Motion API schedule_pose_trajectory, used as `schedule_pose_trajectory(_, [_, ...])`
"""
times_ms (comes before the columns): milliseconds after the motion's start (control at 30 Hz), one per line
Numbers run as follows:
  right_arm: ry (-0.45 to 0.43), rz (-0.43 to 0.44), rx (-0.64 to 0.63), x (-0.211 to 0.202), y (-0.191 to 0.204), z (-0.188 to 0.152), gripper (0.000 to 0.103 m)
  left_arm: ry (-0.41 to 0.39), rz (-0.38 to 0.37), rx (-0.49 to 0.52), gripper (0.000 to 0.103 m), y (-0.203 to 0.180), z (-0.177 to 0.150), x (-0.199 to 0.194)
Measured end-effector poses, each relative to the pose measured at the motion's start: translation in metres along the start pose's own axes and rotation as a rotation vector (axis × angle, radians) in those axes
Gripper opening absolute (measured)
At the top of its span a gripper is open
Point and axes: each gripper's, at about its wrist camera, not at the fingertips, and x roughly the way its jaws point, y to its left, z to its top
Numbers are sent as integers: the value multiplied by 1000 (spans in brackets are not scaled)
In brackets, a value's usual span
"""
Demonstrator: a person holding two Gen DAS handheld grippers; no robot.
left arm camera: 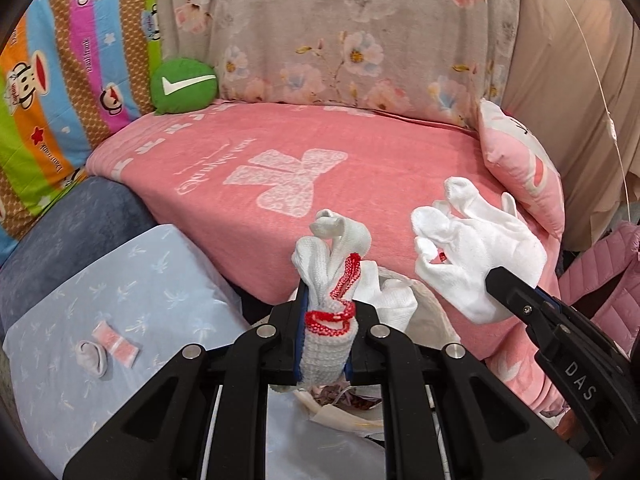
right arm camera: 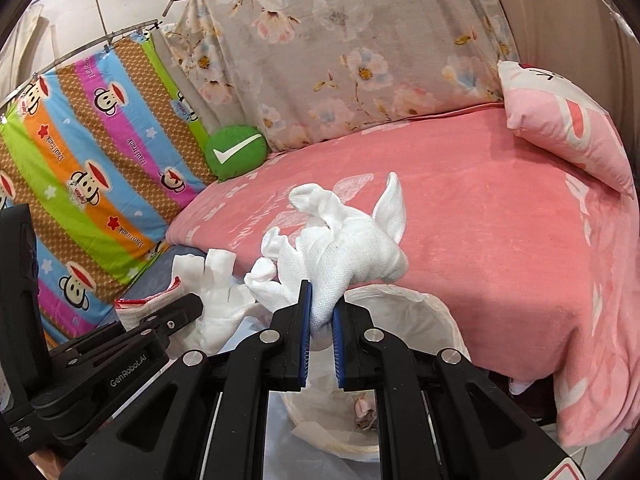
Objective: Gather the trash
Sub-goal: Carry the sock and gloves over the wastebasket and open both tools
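Left gripper (left arm camera: 325, 320) is clamping a white knit glove (left arm camera: 332, 276), red-edged cuff near, fingers pointing up. Right gripper (right arm camera: 321, 316) is pinching another white glove (right arm camera: 344, 248) above the white-lined bin (right arm camera: 432, 320), beside the pink bed (right arm camera: 500, 240).

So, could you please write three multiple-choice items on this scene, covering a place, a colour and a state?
1. Where does the small pink packet lie?
A. on the light blue cloth
B. in the bin
C. on the pink pillow

2. What colour trims the cuff of the glove in the left gripper?
A. blue
B. red
C. green

3. How is the right gripper?
A. open and empty
B. shut on a white glove
C. out of view

Key: A, it rests on that cloth beside a crumpled white scrap; B, red edging shows; C is wrong and B right, the pads pinch white fabric.
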Motion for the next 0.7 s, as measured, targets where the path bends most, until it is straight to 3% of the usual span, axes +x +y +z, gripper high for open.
schedule_pose_trajectory(200, [-3,-16,14,-2,-10,0,9,29,-34,13,18,-14,3,8])
schedule_pose_trajectory(267, [-4,-18,18,-1,-12,0,9,38,-30,5,32,-15,3,10])
schedule_pose_trajectory(333, [-2,-17,19,-2,-12,-1,9,28,-16,-5,56,-14,2,9])
schedule_pose_trajectory(400, [-1,-16,17,-1,-13,0,9,9,-3,-9,63,-14,3,6])
schedule_pose_trajectory(700, [7,-3,2,6,-5,0,14,5,23,-14,64,-11,5,5])
